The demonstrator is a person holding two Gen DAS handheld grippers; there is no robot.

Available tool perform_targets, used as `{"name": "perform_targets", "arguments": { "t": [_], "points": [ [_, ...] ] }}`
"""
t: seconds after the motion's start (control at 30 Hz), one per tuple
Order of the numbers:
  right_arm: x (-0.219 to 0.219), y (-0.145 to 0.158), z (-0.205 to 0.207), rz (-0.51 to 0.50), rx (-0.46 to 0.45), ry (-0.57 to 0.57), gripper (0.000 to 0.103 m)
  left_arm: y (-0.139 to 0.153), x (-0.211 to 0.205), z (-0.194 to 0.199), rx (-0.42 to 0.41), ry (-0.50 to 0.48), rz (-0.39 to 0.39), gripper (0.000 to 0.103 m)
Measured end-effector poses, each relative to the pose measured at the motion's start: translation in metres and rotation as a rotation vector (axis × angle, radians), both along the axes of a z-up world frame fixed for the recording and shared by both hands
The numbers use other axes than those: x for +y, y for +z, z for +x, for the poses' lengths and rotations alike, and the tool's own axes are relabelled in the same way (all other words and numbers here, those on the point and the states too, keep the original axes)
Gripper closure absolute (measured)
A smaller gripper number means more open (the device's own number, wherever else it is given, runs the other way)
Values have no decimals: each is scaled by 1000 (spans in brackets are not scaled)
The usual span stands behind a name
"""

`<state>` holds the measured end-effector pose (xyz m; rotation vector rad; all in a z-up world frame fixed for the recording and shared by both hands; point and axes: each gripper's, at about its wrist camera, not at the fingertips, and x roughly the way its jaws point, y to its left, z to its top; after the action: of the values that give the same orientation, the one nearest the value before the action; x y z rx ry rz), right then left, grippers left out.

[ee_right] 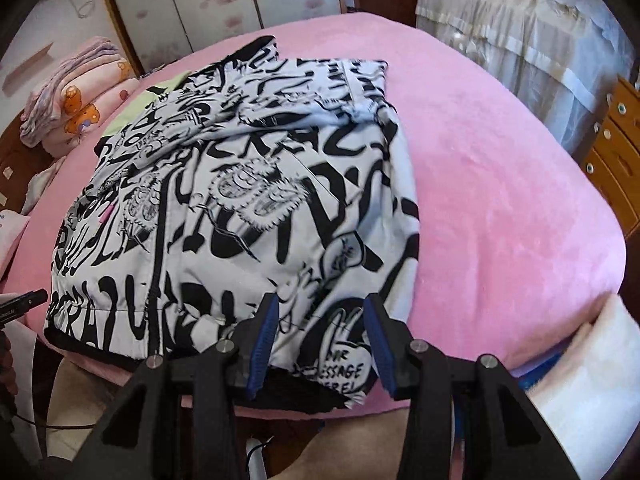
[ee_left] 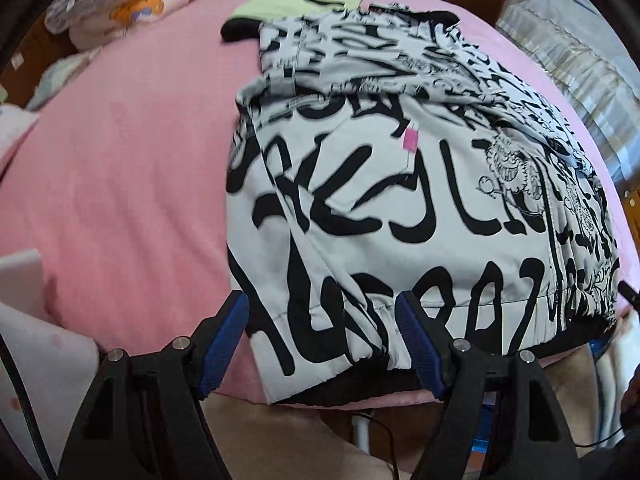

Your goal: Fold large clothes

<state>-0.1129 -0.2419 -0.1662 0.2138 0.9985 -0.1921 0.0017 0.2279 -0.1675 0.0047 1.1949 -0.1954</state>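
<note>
A wide bed covered in soft pink fleece (ee_left: 120, 184) fills both views. On it lies a large white jacket printed with bold black graffiti lettering (ee_left: 400, 208), sleeves folded over its body, its black hem at the near bed edge. The left gripper (ee_left: 324, 340), black with ribbed blue pads, is spread wide over the hem's left corner, holding nothing. The right gripper (ee_right: 320, 340) is likewise wide open above the hem's right corner. A folded lime-green garment (ee_left: 296, 4) lies just beyond the jacket.
</note>
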Motion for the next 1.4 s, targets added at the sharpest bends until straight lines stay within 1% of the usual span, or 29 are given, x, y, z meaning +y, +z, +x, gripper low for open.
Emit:
{"name": "perform_targets", "arguments": {
  "t": [0.17,0.33,0.4,0.47,0.6,0.63,0.77,0.87,0.93,1.0,1.03,1.17,1.27,1.3,1.37,1.4],
  "points": [
    [-17,-12,-2,55,25,-31,59,-18,4,6,62,32,-44,29],
    [-26,-18,-4,99,23,-39,59,-32,11,10,94,74,-73,28],
    [-27,-20,-4,107,24,-37,59,-35,13,11,99,82,-76,23],
    [-29,-21,-5,122,21,-36,59,-42,18,12,111,93,-76,15],
    [-35,-24,-7,161,18,-36,59,-58,34,16,166,131,-157,10],
    [-35,-25,-7,168,23,-36,59,-59,35,17,169,133,-165,10],
    [-36,-30,-10,178,44,-24,59,-60,31,15,159,124,-140,10],
    [-36,-31,-13,177,55,-24,57,-61,32,15,165,132,-143,10],
    [-37,-33,-15,183,74,-34,48,-60,32,15,166,139,-141,10],
    [-39,-37,-18,202,81,-41,47,-57,32,14,163,135,-133,10],
    [-41,-40,-19,233,82,-42,47,-57,32,14,164,133,-133,10],
    [-50,-50,-16,327,86,-63,47,-58,35,13,175,139,-153,10],
    [-50,-54,-10,392,67,-47,47,-61,39,12,184,139,-177,9],
    [-47,-56,-8,397,68,-36,46,-62,41,12,190,141,-189,9],
    [-42,-57,-5,373,78,-19,46,-65,45,11,202,146,-212,9],
    [-40,-58,-4,363,81,-10,48,-66,47,11,207,149,-220,9]
  ]
}}
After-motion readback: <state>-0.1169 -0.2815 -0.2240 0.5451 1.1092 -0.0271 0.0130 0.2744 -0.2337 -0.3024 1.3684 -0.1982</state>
